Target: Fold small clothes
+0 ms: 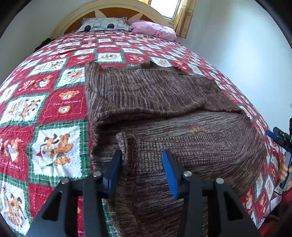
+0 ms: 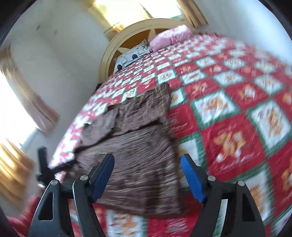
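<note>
A brown knitted garment (image 1: 164, 109) lies on the bed, its near part folded over the far part. It also shows in the right wrist view (image 2: 138, 145), blurred. My left gripper (image 1: 143, 155) is open, its blue pads just above the garment's near fold, holding nothing. My right gripper (image 2: 147, 160) is open and empty above the garment's near edge. The right gripper also shows at the right rim of the left wrist view (image 1: 281, 138). The left gripper shows as a dark shape at the garment's left edge in the right wrist view (image 2: 47, 167).
The bed carries a red, green and white patchwork quilt (image 1: 45, 109) with bear and dog prints. A grey patterned pillow (image 1: 104, 24) and a pink pillow (image 1: 153, 30) lie by the round headboard (image 1: 116, 11). White walls and curtained windows (image 2: 16, 109) surround the bed.
</note>
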Available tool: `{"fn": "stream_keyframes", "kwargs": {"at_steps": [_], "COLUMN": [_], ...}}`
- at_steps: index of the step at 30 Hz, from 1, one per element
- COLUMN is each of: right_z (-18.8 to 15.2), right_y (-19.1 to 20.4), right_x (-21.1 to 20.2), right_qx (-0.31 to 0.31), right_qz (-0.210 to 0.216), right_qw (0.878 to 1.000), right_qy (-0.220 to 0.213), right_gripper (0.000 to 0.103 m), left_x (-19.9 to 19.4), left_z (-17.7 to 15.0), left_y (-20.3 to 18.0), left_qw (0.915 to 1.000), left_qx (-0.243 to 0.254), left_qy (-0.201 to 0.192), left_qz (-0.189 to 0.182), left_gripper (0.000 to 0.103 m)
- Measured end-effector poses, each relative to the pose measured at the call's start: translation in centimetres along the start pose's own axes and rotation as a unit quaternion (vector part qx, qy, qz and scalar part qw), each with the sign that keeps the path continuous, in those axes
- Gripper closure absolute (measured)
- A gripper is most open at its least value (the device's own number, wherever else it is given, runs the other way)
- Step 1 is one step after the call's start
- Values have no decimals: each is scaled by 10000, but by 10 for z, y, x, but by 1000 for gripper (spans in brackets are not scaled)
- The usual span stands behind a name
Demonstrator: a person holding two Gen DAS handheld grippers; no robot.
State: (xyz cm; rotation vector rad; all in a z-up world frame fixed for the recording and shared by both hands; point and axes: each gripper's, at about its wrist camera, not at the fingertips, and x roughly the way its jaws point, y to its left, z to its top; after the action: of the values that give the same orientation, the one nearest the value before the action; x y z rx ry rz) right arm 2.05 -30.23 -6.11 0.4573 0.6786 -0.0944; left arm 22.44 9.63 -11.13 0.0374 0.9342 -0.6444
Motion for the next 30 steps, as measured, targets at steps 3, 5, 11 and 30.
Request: {"fn": "stream_keyframes", "kwargs": {"at_steps": [3, 5, 11, 30], "right_z": [9, 16, 15, 35], "right_y": [5, 10, 28, 69], "right_x": [13, 30, 79, 25], "right_qx": [-387, -731, -1806, -2185], "right_qz": [-225, -402, -766, -732], "right_qw": [9990, 9964, 9788, 9730], "right_qy": [66, 163, 593, -111], "right_gripper": [44, 44, 55, 96], "left_x": [0, 1, 6, -50], "left_z": [2, 4, 7, 11], "left_y": [2, 3, -1, -1], "left_qw": [9999, 9997, 9999, 9948], "left_qx": [-115, -207, -126, -458], "left_qy": [-8, 15, 49, -879], "left_qz": [-63, -109, 7, 233], "left_gripper": [55, 51, 53, 93]}}
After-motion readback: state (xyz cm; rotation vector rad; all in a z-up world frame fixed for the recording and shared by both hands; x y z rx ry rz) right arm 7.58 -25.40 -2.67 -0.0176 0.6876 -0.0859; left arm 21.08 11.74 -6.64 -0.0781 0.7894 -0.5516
